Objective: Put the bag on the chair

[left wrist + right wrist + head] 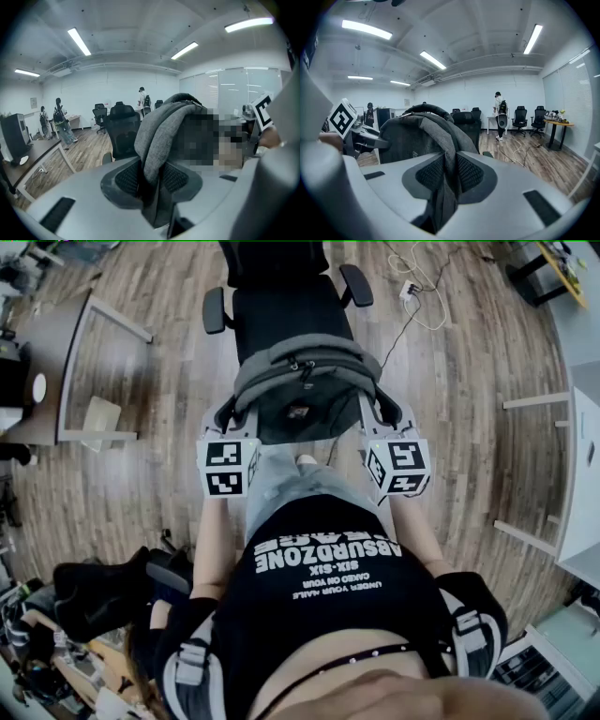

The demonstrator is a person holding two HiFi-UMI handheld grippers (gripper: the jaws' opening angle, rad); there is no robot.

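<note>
**Item: grey bag, carried to the chair, not yet set down**

- Bag [305,381]: grey backpack with its zip on top, hanging between the two grippers. It was right at the front edge of the chair [286,307] and overlapped the seat front in the head view. Whether its base touched the seat could not be told.
- Left gripper [151,180]: jaws about half shut, pads pressed on a thick fold of grey fabric at the bag's left side. It was angled somewhat downward.
- Right gripper [444,176]: jaws drawn closer, pinching a thinner fold of fabric at the bag's right side, in a firm hold.
- Chair: black office chair on a wooden floor [169,381], facing the person. The seat was bare and an armrest [215,309] stood at each side.
- Surroundings: a desk [23,352] well off to the left, and other chairs and standing people far back in the room.

Step in hand, as judged: transport, with the bag lifted and brought up to the seat.

Next move, as judged: carry the bag forward between the armrests until it is centred over the seat. Lower it until the seat takes its weight, keeping both sides level. Only then open both pairs of jaws and draw back.
</note>
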